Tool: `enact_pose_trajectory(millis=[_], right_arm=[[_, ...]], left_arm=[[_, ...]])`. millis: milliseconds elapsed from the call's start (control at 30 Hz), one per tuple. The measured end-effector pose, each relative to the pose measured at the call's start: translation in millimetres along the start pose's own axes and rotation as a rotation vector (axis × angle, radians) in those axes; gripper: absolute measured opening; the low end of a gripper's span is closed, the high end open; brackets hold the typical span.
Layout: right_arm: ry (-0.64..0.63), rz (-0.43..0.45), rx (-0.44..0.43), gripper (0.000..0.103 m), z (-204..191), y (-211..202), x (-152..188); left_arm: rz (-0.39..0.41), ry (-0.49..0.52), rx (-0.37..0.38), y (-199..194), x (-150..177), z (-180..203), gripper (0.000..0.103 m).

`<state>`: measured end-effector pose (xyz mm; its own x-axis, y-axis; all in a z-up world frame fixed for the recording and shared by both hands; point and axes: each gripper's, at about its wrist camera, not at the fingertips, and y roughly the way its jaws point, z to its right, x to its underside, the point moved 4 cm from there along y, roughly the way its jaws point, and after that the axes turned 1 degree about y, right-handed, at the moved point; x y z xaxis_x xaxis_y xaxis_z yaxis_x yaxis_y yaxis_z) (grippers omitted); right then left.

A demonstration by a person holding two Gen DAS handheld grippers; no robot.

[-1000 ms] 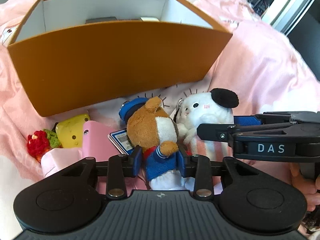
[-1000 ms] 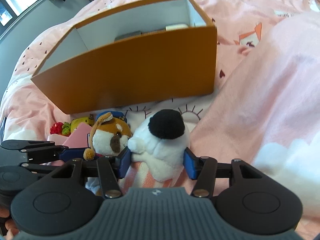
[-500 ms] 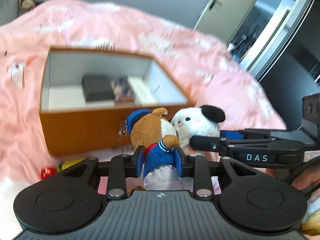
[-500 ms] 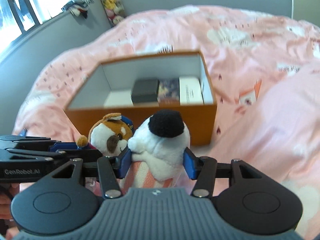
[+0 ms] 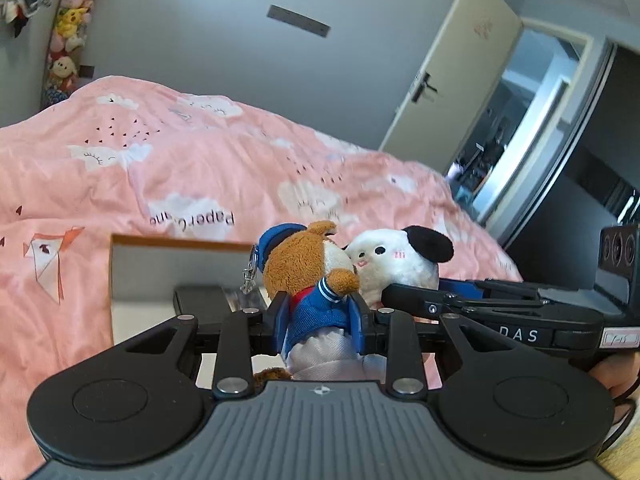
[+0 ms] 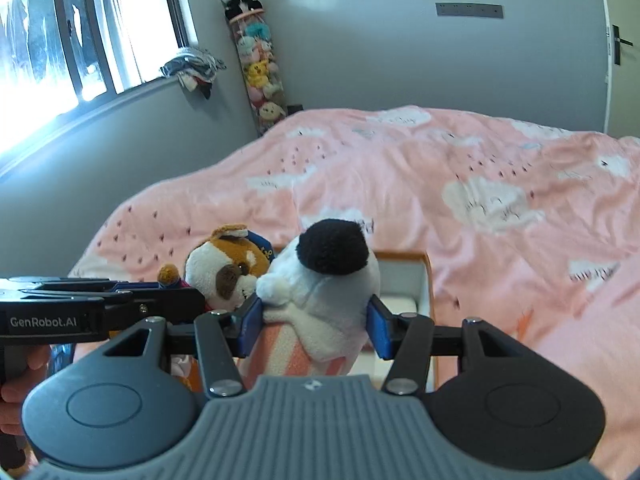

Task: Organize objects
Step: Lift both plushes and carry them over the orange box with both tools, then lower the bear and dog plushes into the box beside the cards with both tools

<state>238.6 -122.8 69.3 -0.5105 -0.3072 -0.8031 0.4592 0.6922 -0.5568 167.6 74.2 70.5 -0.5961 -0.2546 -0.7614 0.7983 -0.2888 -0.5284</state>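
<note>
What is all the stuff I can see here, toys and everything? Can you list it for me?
brown dog plush: one, brown and white with blue cap and jacket, clamped in the left gripper.
white plush: one, white with a black ear, striped pink below, clamped in the right gripper.
box: one, orange outside, white inside, on the bed beneath the toys.
dark item: one, black, lying inside the box.
bedcover: one, pink with white clouds.
hanging toys: a column, mixed colours, in the room corner.
clothes: a pile, on the windowsill.
door: one, pale, ajar.
left gripper: black, blue fingers.
right gripper: black, blue fingers.
</note>
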Motion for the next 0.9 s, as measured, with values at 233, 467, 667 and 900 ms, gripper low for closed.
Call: enact_pose_trajectory(millis=[233, 467, 667, 900], right_arm=[[0.021, -0.105, -0.042, 0.056, 10, 56, -21], [0.050, -0.349, -0.060, 0.056, 22, 127, 16], [0.051, -0.478, -0.100, 0.056, 24, 165, 33], [0.112, -0.554, -0.114, 0.056, 38, 188, 50]], left_arm=[[-0.058, -0.103, -0.050, 41, -14, -45, 0.034], [-0.222, -0.184, -0.099, 92, 18, -82, 0.034], [-0.281, -0.211, -0.105, 105, 31, -97, 0.034], [-0.293, -0.268, -0.073, 114, 35, -105, 0.034]])
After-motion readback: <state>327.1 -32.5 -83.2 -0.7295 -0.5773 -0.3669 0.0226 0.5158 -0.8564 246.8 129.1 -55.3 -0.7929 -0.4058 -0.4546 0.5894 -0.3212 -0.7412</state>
